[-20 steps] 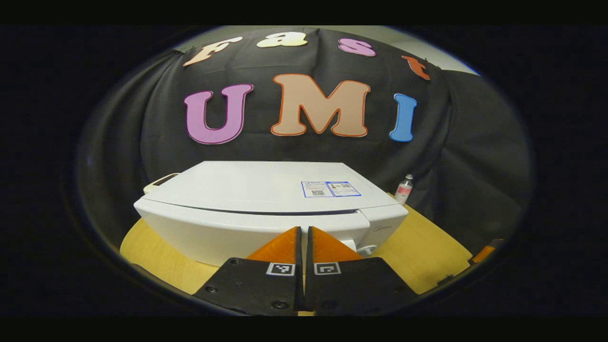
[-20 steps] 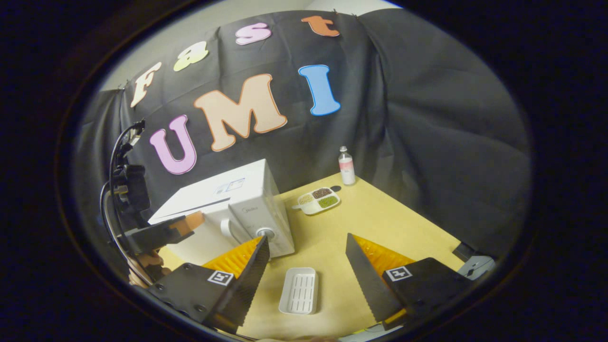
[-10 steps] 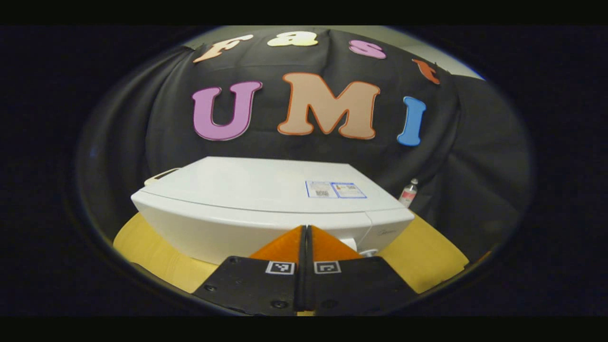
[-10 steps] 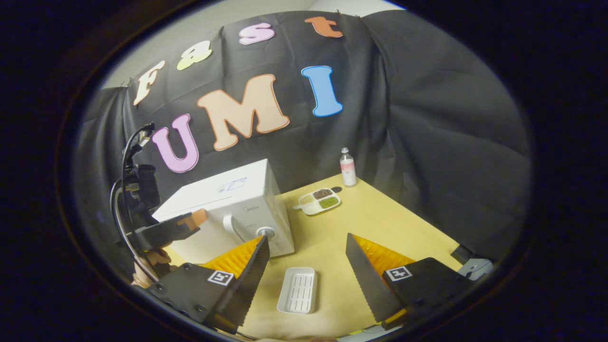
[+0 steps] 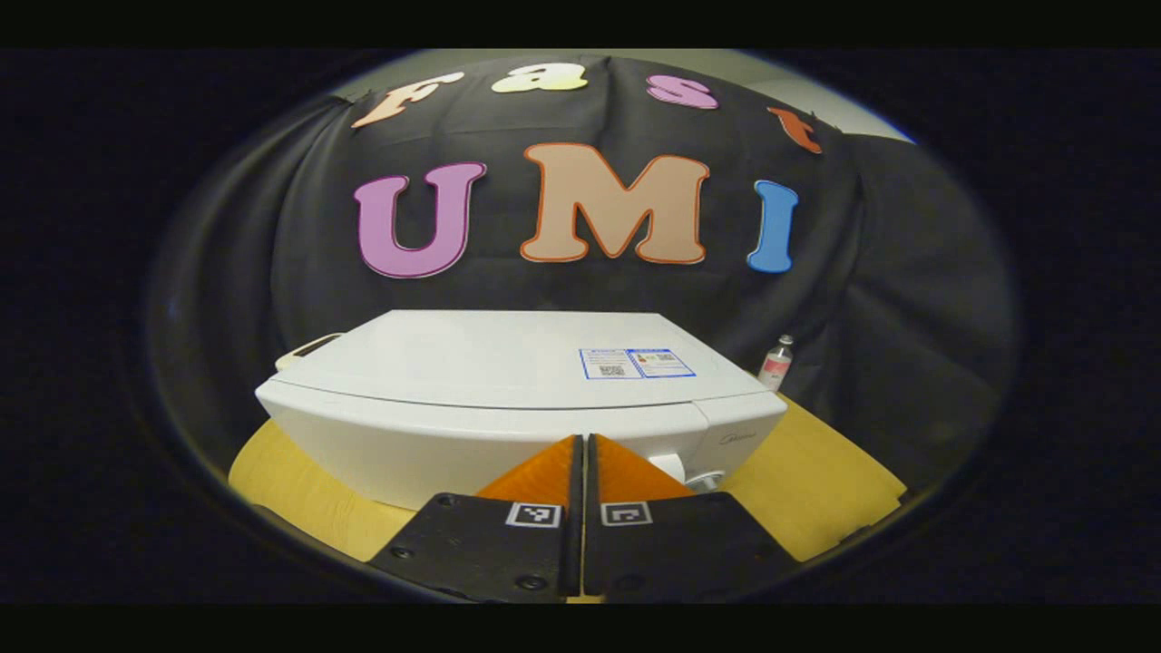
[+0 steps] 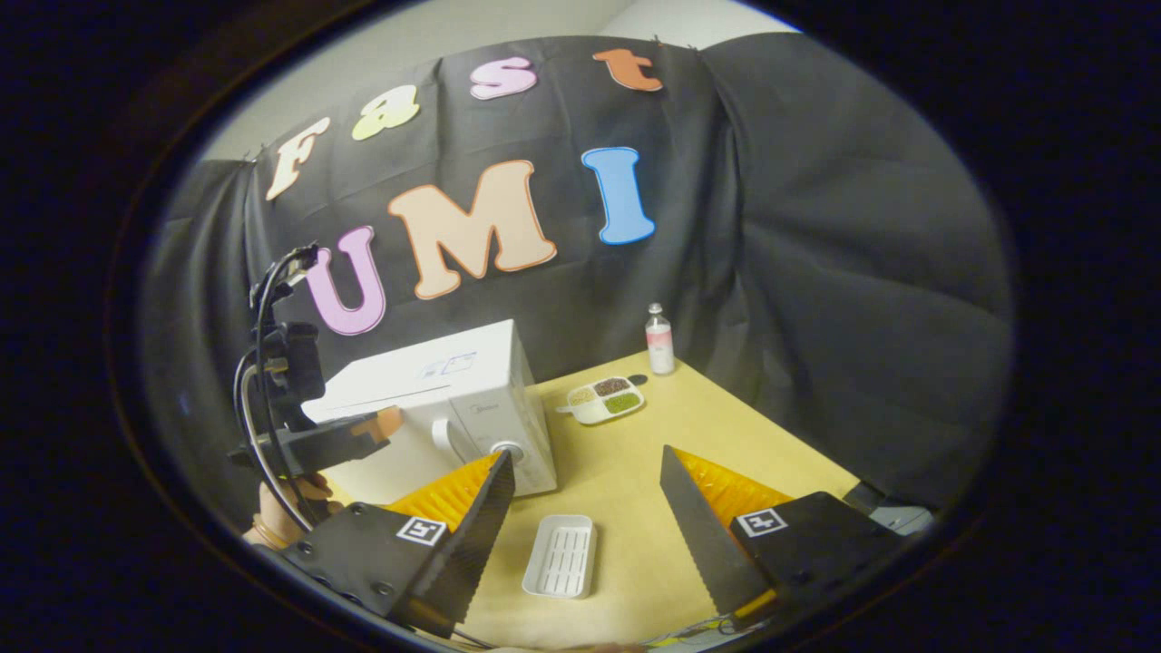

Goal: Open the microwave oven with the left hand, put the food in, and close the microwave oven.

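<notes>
The white microwave [image 5: 508, 363] stands on the yellow table with its door closed. My left gripper [image 5: 580, 446] is shut, nothing between its fingers, and points at the upper front of the door. In the right gripper view the microwave [image 6: 453, 376] is at the left; the left gripper [image 6: 383, 423] sits close to the door front, and I cannot tell whether it touches. A divided food plate [image 6: 603, 400] with several fillings lies on the table right of the microwave. My right gripper [image 6: 585, 455] hangs open above the table, holding nothing.
A small white ribbed tray [image 6: 560, 569] lies on the table [image 6: 726, 426] under my right gripper. A small bottle [image 6: 659, 340] stands at the back by the black cloth, also seen behind the microwave as the bottle [image 5: 774, 363]. A hand [image 6: 277, 497] holds the left gripper.
The dark gap along the microwave door's top seam has closed. My left gripper pushed in, then drew back slightly. The right gripper has pulled back a little, staying open.
</notes>
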The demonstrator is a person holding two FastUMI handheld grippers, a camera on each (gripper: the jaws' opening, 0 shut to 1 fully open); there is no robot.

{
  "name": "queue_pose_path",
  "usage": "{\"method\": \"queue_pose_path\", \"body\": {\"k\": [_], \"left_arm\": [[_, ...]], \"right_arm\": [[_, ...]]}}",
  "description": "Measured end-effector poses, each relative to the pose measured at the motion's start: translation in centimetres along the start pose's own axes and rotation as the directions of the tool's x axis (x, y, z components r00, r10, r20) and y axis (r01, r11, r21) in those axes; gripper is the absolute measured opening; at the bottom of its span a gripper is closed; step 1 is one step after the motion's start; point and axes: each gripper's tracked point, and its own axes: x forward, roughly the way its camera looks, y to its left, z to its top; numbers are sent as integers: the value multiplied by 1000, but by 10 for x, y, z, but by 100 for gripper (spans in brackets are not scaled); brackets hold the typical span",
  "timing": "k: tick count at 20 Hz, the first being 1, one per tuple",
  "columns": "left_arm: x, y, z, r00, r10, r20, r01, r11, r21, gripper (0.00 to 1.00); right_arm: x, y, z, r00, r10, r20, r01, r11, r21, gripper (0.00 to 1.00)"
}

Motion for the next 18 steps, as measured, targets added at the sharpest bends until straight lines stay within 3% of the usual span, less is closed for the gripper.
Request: {"method": "queue_pose_path", "body": {"k": [2, 3, 4, 5, 7, 8, 9, 10, 11, 12, 14, 15, 16, 17, 18], "left_arm": [[-16, 4, 5, 1000, -6, 8, 6, 1000, -3, 5], [-25, 9, 5, 1000, 0, 10, 0, 1000, 2, 5], [-35, 13, 5, 1000, 3, 9, -3, 1000, 5, 9], [-46, 20, 4, 1000, 17, 6, -17, 1000, 8, 7], [-70, 41, 11, 996, 80, 27, -80, 997, 5, 12], [-83, 51, 17, 992, 114, 49, -115, 993, 8, 18], [-95, 59, 23, 987, 145, 71, -146, 989, 9, 27], [-105, 65, 29, 983, 162, 87, -163, 987, 7, 46], [-113, 69, 34, 981, 174, 92, -174, 985, -2, 57], [-119, 75, 41, 976, 194, 99, -193, 981, -17, 80], [-132, 83, 61, 967, 216, 136, -211, 976, -48, 100], [-136, 87, 68, 962, 225, 154, -219, 974, -59, 100], [-139, 90, 73, 960, 233, 157, -225, 972, -63, 98], [-141, 90, 75, 961, 227, 155, -220, 973, -63, 96], [-145, 90, 78, 963, 220, 155, -213, 975, -62, 96]], "right_arm": [[1, 11, 0, 1000, 28, 3, -27, 999, -32, 91], [1, 18, 1, 999, 47, 4, -47, 998, -45, 99], [3, 25, 0, 998, 67, 3, -67, 996, -56, 99], [6, 32, -3, 996, 84, 1, -84, 994, -66, 91], [9, 45, -3, 993, 115, -3, -115, 990, -86, 91], [10, 53, 0, 990, 138, -2, -138, 986, -90, 99], [10, 63, 6, 986, 168, 5, -167, 981, -97, 99], [9, 69, 14, 982, 188, 18, -185, 976, -112, 91], [11, 74, 24, 978, 205, 34, -199, 971, -132, 99], [10, 80, 33, 973, 226, 51, -216, 964, -155, 99], [9, 94, 52, 960, 266, 81, -247, 949, -194, 99], [9, 102, 59, 953, 290, 87, -267, 941, -206, 91], [9, 107, 64, 948, 303, 92, -279, 937, -210, 99], [8, 113, 68, 944, 317, 94, -293, 933, -206, 92], [5, 120, 73, 939, 330, 100, -306, 931, -201, 92]]}}
